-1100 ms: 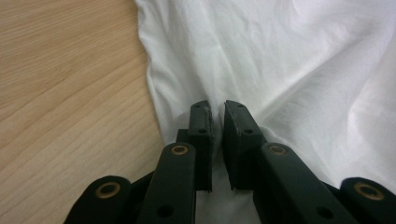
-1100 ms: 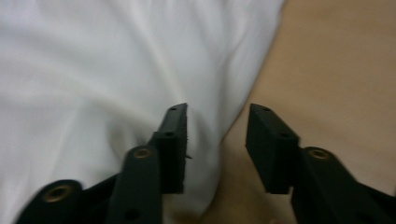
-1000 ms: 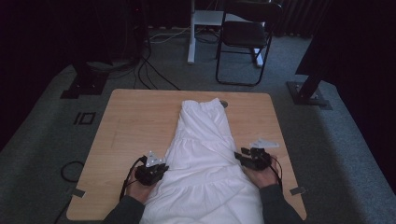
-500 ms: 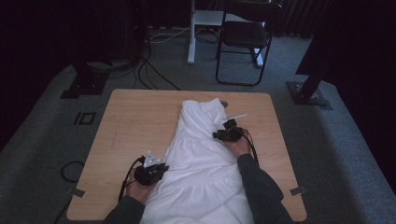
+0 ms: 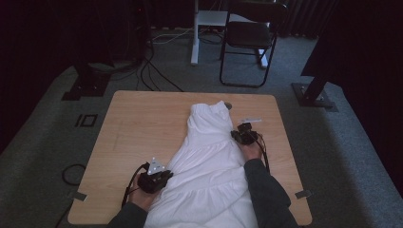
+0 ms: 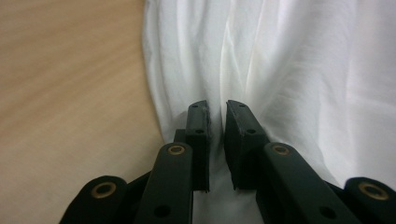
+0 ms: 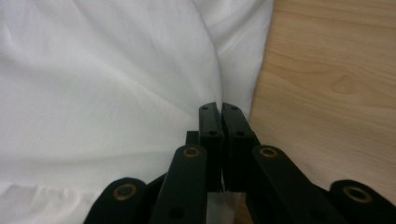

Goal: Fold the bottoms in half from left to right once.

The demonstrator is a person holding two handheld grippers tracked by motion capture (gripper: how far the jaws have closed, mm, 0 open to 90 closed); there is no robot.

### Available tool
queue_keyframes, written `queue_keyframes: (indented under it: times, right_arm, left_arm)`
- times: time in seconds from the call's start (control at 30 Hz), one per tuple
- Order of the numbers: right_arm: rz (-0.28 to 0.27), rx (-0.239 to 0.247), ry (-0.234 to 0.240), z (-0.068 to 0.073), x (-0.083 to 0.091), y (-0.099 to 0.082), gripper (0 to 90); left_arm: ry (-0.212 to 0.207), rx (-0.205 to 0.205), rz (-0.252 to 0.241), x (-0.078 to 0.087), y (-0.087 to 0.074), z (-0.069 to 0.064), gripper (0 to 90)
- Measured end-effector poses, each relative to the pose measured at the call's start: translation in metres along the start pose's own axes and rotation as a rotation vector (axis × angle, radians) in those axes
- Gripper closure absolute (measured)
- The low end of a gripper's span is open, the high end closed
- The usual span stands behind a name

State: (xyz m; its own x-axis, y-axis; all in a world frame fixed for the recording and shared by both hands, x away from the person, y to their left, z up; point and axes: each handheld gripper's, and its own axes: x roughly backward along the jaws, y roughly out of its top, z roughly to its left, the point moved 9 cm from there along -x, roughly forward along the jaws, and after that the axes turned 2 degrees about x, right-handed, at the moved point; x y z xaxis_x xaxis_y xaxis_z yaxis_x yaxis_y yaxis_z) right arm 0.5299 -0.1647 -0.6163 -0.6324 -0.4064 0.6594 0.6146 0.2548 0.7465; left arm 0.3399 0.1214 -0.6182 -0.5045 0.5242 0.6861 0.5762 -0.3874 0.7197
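High view. A white dress (image 5: 209, 166) lay lengthwise down the middle of a wooden table (image 5: 138, 128), its narrow top end toward the far edge and its wide skirt running off the near edge between the person's forearms. The left gripper (image 5: 164, 176) sat at the dress's left edge, low on the skirt, its fingertips reaching onto the cloth. The right gripper (image 5: 236, 135) sat at the right edge, farther up, near where the dress narrows, fingertips on the cloth border. The two grippers were well apart, with the breadth of the dress between them. A dark chair (image 5: 249, 40) stood on the carpet beyond the far side of the table.

Left gripper view. The left gripper (image 6: 217, 109) had its fingers set narrow, with a slim gap between the pads and a fold of the white dress (image 6: 289, 70) drawn up into that gap. The cloth spread ahead of the fingertips and off to their right. Bare table (image 6: 70, 84) lay to their left, the dress edge running just beside the left finger.

Right gripper view. The right gripper (image 7: 220, 108) had its jaws just closing, and the pads now stood almost together, pinching a thin edge of the dress (image 7: 107, 79); a sliver of white showed between them lower down. Cloth lay ahead and to the left of the fingertips. Table wood (image 7: 327, 79) lay to their right, just beside the right finger.
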Motion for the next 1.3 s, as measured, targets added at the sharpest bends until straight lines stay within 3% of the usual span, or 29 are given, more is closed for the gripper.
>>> queue_keyframes:
  times: [0.03, 0.07, 0.1, 0.23, 0.3, 0.37, 0.43, 0.53, 0.63, 0.7, 0.73, 0.8, 0.9, 1.0, 1.13, 1.23, 1.3]
  right_arm:
    - [0.005, -0.001, 0.007, 0.001, 0.001, -0.001, 87.0]
    - [0.014, 0.013, 0.008, 0.002, 0.001, -0.001, 86.3]
    - [0.023, 0.033, 0.003, 0.003, 0.001, -0.001, 86.0]
    - [0.036, 0.028, 0.001, 0.003, 0.001, 0.0, 86.0]
    - [0.034, 0.028, -0.001, 0.004, 0.0, 0.0, 86.1]
    - [0.031, 0.023, -0.004, 0.004, 0.0, 0.001, 86.3]
    - [0.031, 0.02, -0.009, 0.004, -0.001, 0.002, 86.5]
    - [0.028, 0.018, -0.009, 0.004, -0.002, 0.002, 86.5]
    - [0.018, 0.001, 0.001, 0.004, -0.002, 0.002, 86.5]
    - [0.009, -0.007, 0.012, 0.004, -0.001, 0.0, 86.7]
    - [0.009, -0.012, 0.019, 0.005, 0.0, -0.001, 86.6]
    - [0.008, -0.013, 0.031, 0.007, 0.003, -0.004, 86.5]
    - [0.011, -0.037, 0.075, 0.018, 0.014, -0.017, 86.5]
    - [0.023, 0.01, 0.096, 0.037, 0.033, -0.036, 86.4]
    - [0.027, 0.046, 0.157, 0.065, 0.059, -0.065, 86.2]
    - [0.068, 0.069, 0.196, 0.077, 0.074, -0.078, 77.9]
    - [0.066, 0.079, 0.193, 0.077, 0.077, -0.077, 77.9]
  left_arm:
    - [0.0, 0.0, 0.0, 0.0, 0.0, 0.0, 77.0]
    - [0.02, -0.03, 0.03, 0.003, 0.003, 0.002, 68.4]
    - [0.033, -0.039, 0.023, 0.006, 0.008, 0.005, 61.8]
    - [0.068, 0.004, -0.108, 0.027, 0.062, 0.024, 51.3]
    - [0.067, 0.0, -0.147, 0.025, 0.094, 0.029, 50.9]
    - [0.092, -0.034, -0.154, 0.01, 0.121, 0.035, 51.2]
    - [0.067, -0.013, -0.129, -0.015, 0.139, 0.037, 52.8]
    - [0.062, -0.03, -0.071, -0.058, 0.149, 0.036, 56.0]
    - [0.052, -0.05, 0.014, -0.093, 0.14, 0.032, 63.5]
    - [0.078, -0.079, 0.08, -0.107, 0.125, 0.033, 69.8]
    - [0.062, -0.076, 0.069, -0.108, 0.121, 0.032, 72.3]
    - [0.037, -0.048, 0.055, -0.102, 0.114, 0.031, 74.8]
    - [0.02, -0.067, 0.057, -0.086, 0.095, 0.023, 74.9]
    - [-0.019, -0.037, 0.04, -0.066, 0.072, 0.011, 74.7]
    - [-0.046, -0.053, 0.019, -0.043, 0.043, -0.007, 74.5]
    - [-0.036, -0.073, 0.003, -0.035, 0.033, -0.014, 74.0]
    - [-0.036, -0.073, 0.003, -0.035, 0.033, -0.014, 73.5]
